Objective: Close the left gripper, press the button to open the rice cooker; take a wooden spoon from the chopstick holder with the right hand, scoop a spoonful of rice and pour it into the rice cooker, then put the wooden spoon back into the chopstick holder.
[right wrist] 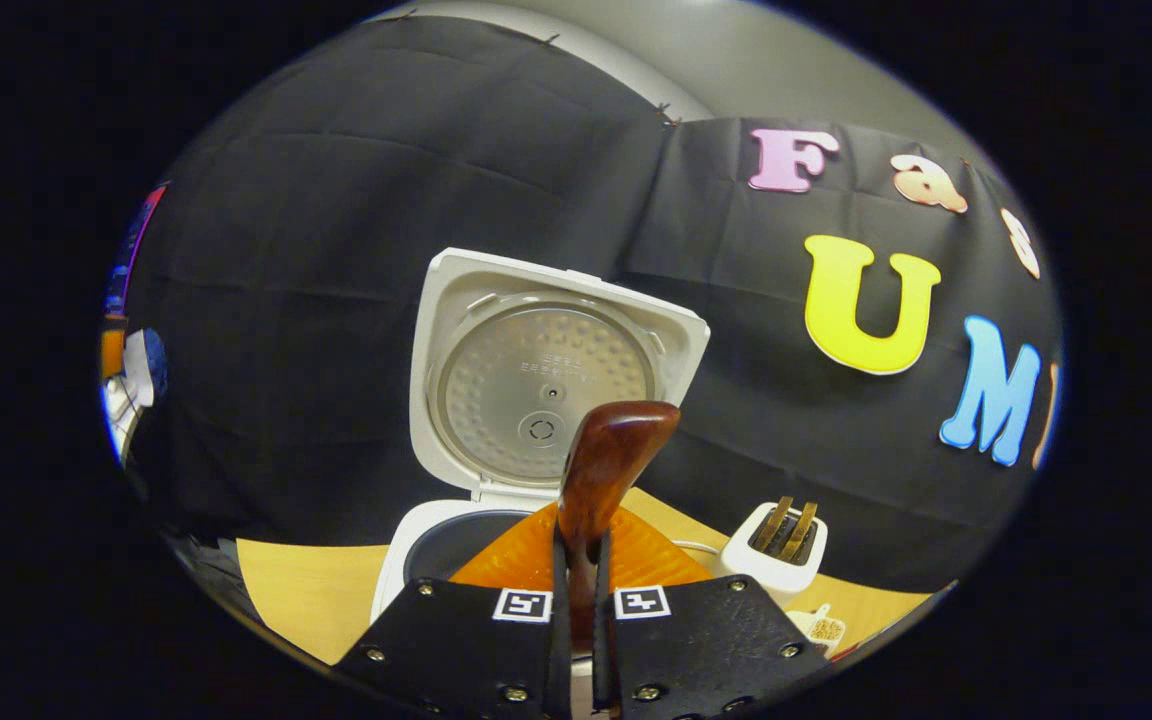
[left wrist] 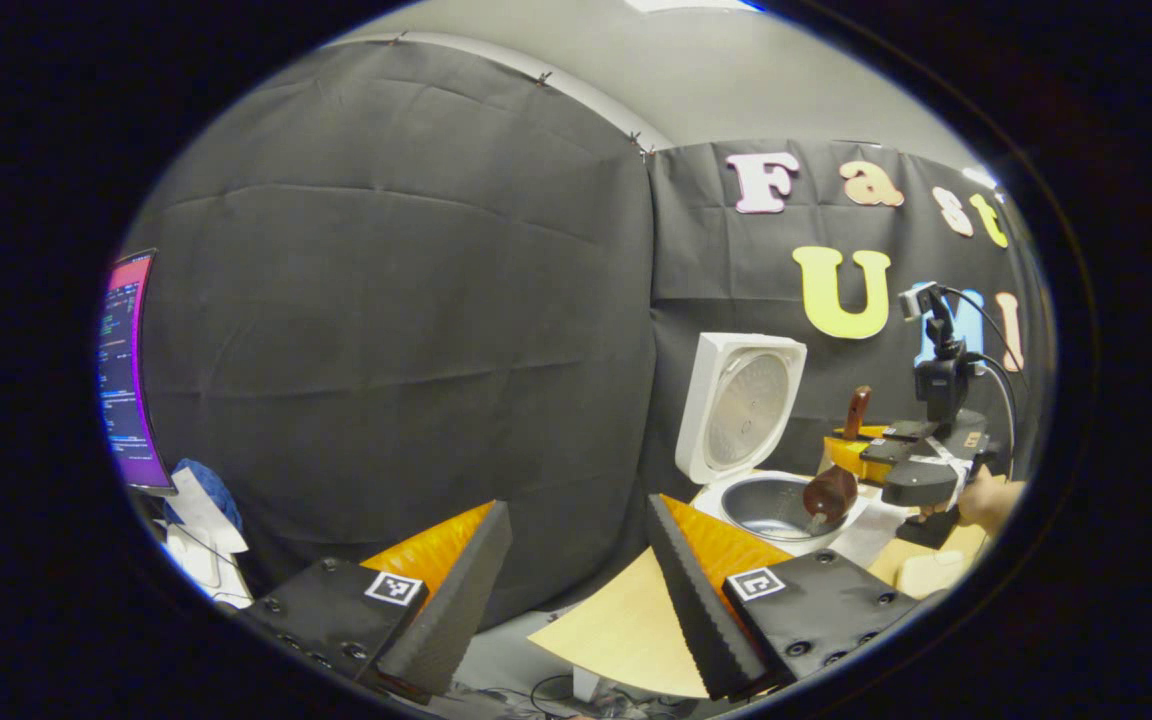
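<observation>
The white rice cooker (left wrist: 736,500) stands with its lid (left wrist: 741,405) raised, showing the metal inner pot (left wrist: 771,505). My left gripper (left wrist: 576,600) is open and holds nothing, well short of the cooker, near the table's corner. A hand (left wrist: 986,500) holds my right gripper (left wrist: 921,470) beside the cooker. The wooden spoon (left wrist: 829,492) has its bowl tipped down over the pot. In the right gripper view, my right gripper (right wrist: 581,548) is shut on the wooden spoon (right wrist: 608,460), whose handle end points up in front of the lid (right wrist: 546,380). The white chopstick holder (right wrist: 776,552) stands to the cooker's right.
The wooden table (left wrist: 626,630) ends just below my left gripper. A lit monitor (left wrist: 126,370) and a blue and white object (left wrist: 201,500) stand far left. A small container of grains (right wrist: 822,628) sits in front of the chopstick holder.
</observation>
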`<action>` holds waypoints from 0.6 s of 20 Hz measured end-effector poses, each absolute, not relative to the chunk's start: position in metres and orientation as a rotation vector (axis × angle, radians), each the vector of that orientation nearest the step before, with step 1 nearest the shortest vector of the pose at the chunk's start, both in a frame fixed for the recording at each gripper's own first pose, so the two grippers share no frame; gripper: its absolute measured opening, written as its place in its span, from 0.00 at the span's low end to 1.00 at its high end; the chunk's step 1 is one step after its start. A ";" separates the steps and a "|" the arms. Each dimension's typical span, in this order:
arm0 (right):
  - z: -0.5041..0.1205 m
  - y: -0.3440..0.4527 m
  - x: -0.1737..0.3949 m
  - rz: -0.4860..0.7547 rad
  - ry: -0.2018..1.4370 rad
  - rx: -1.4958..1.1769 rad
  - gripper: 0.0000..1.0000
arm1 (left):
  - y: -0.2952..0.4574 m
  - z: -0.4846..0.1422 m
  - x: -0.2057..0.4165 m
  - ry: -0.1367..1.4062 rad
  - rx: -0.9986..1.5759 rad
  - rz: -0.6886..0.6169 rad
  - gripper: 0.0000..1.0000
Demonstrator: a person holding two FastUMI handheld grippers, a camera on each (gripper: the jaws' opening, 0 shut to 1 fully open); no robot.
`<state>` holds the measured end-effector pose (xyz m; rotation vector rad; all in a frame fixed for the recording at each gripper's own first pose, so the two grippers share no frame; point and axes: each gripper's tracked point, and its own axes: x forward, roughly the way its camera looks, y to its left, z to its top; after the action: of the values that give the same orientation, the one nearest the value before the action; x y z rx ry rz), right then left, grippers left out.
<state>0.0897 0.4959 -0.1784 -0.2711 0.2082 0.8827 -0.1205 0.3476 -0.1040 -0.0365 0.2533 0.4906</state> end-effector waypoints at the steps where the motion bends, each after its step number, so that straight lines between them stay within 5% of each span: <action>1: -0.178 0.495 0.091 0.881 0.207 -0.272 0.08 | 0.348 -0.104 -0.121 0.251 -0.041 0.491 0.95; 12: -0.149 0.467 0.117 0.787 0.391 0.140 0.08 | 0.341 -0.089 -0.107 0.208 -0.053 0.467 0.97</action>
<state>0.1168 0.4668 -0.1494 0.1397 0.3905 0.7871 -0.1074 0.3410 -0.0887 -0.0527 0.2080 0.4672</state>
